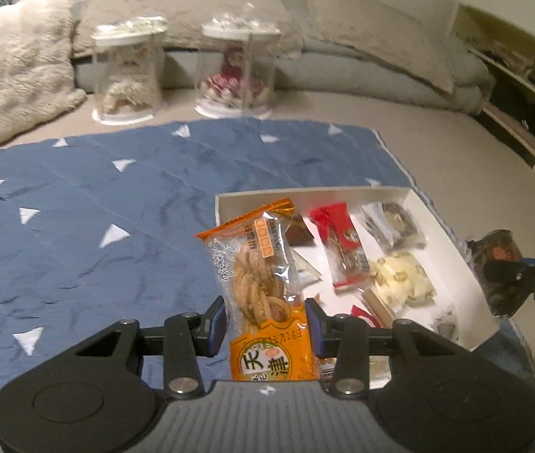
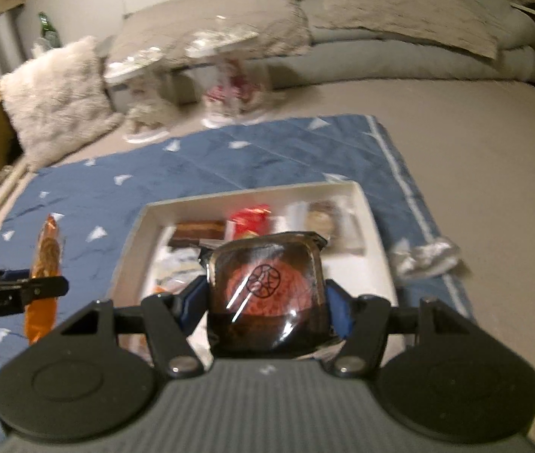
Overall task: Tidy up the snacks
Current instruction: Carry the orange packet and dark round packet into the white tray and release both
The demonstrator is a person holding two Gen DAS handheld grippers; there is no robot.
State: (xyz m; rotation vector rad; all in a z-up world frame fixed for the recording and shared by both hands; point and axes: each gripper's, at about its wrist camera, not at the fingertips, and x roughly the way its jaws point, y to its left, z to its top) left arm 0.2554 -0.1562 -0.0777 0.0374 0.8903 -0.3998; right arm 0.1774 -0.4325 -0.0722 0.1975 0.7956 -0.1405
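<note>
My left gripper (image 1: 266, 321) is shut on an orange packet of twisted dough snack (image 1: 259, 275), held upright at the left edge of a white box (image 1: 452, 241). The box holds several snacks, among them a red packet (image 1: 339, 241) and a pale cookie packet (image 1: 403, 279). My right gripper (image 2: 265, 302) is shut on a dark wrapped round cake (image 2: 267, 294), held above the near side of the white box (image 2: 373, 226). The left gripper with the orange packet (image 2: 42, 275) shows at the left of the right wrist view. The right gripper's cake (image 1: 499, 268) shows at the right of the left wrist view.
The box sits on a blue cloth with white triangles (image 1: 78, 196) spread over a bed. Two clear domes with dolls (image 1: 237, 71) stand behind the cloth, near pillows (image 1: 14, 68). A crumpled clear wrapper (image 2: 426, 256) lies right of the box. A shelf (image 1: 524, 87) is at far right.
</note>
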